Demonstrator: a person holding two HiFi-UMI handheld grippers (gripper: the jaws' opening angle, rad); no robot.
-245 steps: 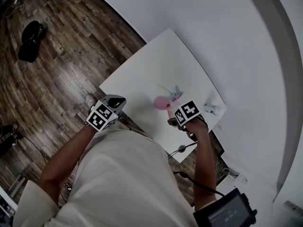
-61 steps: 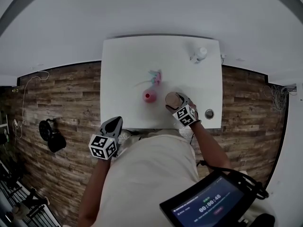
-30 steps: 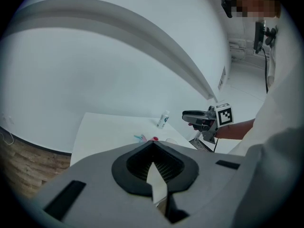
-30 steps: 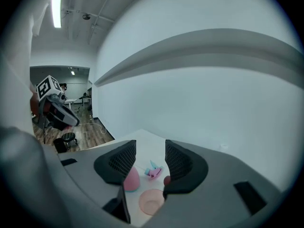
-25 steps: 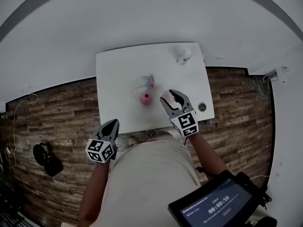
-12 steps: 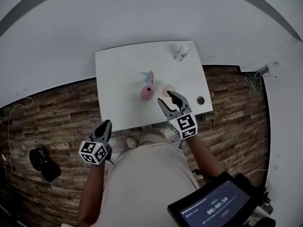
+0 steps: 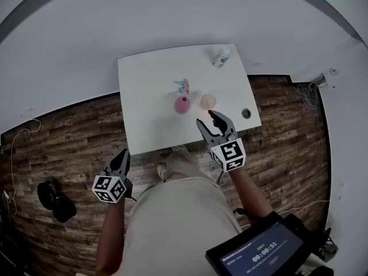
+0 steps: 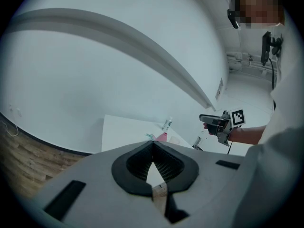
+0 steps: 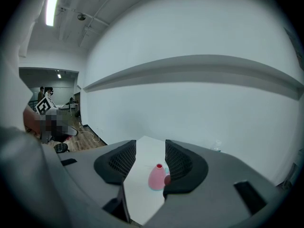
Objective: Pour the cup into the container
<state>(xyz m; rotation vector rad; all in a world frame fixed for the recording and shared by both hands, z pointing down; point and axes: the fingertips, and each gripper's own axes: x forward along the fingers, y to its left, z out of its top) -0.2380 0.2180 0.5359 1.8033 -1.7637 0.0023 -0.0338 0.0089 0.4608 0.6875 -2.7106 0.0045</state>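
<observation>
Down at the far left, a dark object (image 7: 53,198) lies on the wooden floor (image 7: 69,137). Just right of it, the left gripper (image 7: 123,154) hangs over the floor, off the desk (image 7: 149,85) and short of its near edge. Its jaws are pressed together with nothing between them.

Further right, toward the middle of the white desk, stands the pink container (image 7: 182,104), upright, with a narrow neck. A small teal and pink item (image 7: 183,86) lies just behind it; what it is I cannot tell. The cup (image 7: 207,101) stands upright on the desk just right of the container, close to it but apart.

The right gripper (image 7: 205,117) is held over the desk's near edge, just short of the cup. Its jaws stand apart and empty. In the right gripper view the container shows between them, farther along the desk.

A small clear bottle (image 7: 221,56) stands at the far right corner, and a round hole (image 7: 246,113) sits near the right edge.
</observation>
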